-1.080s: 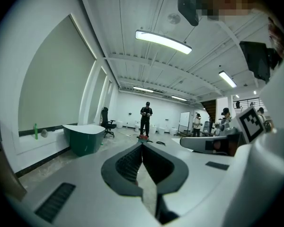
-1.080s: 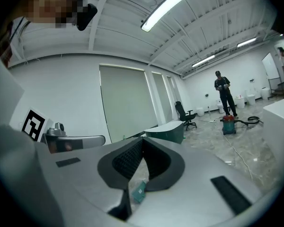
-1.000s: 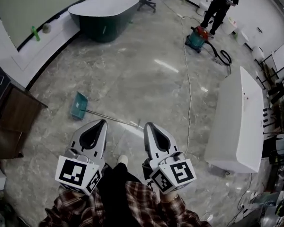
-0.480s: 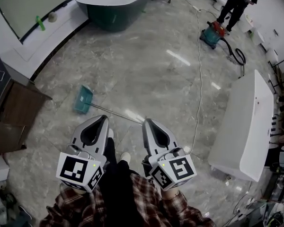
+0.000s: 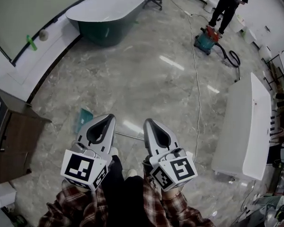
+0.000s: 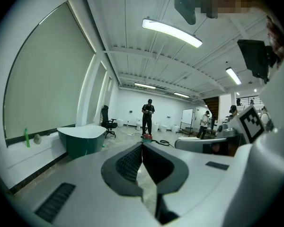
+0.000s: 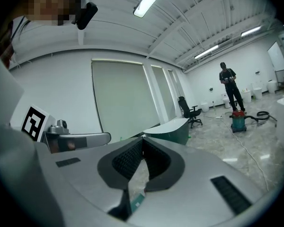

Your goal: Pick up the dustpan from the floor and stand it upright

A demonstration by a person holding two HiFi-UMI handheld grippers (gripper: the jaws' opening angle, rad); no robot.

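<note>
The dustpan (image 5: 84,120) is lying flat on the grey marble floor (image 5: 146,79), toward its left side and not far from the brown cabinet (image 5: 14,141). Its teal pan is peeking out just left of the left gripper (image 5: 109,118), and its thin handle is showing between the two grippers in the head view. The left gripper and the right gripper (image 5: 148,122) are both being held out over the floor with jaws pressed together and gripping nothing. A teal sliver is showing below the right gripper's jaws in its own view and is probably the pan.
</note>
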